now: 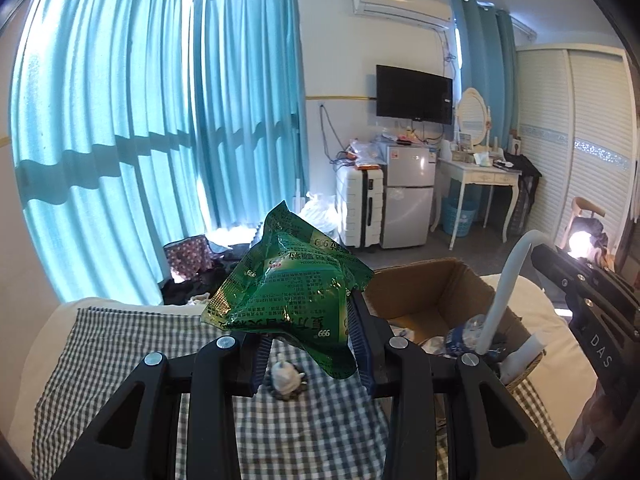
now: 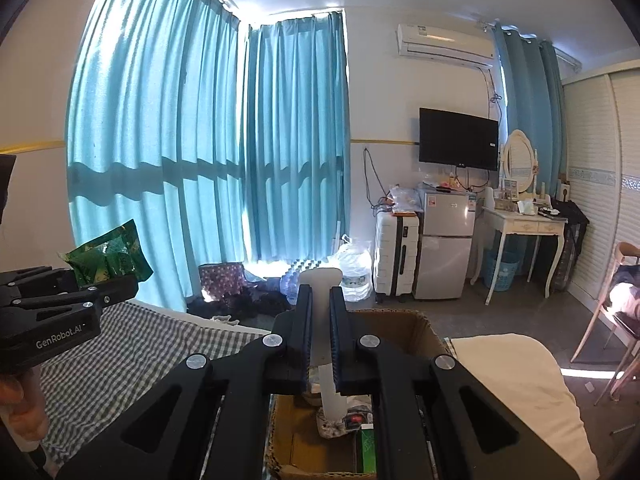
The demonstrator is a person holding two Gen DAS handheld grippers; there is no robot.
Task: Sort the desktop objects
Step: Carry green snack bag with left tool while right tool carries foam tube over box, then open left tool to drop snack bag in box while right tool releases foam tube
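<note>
In the left wrist view a crinkled green foil packet (image 1: 288, 280) with printed text is pinched between the blue pads of my left gripper (image 1: 310, 320), raised above the checked cloth. My right gripper (image 2: 320, 292) is shut on a long white plastic strip (image 2: 320, 276) that sticks up past the fingertips and hangs down over an open cardboard box (image 2: 420, 324). From the left wrist the right gripper (image 1: 538, 248) shows at the right edge with the curved white strip (image 1: 506, 276) over the box (image 1: 432, 292). The left gripper (image 2: 116, 280) and packet (image 2: 108, 256) appear at the far left.
A small grey-white figurine (image 1: 286, 376) lies on the checked cloth (image 1: 120, 340). The box holds a water bottle (image 1: 460, 336), a green carton (image 2: 368, 448) and other bits. A wicker basket (image 1: 528, 368) stands beside it. White bedding (image 2: 520, 380) lies to the right.
</note>
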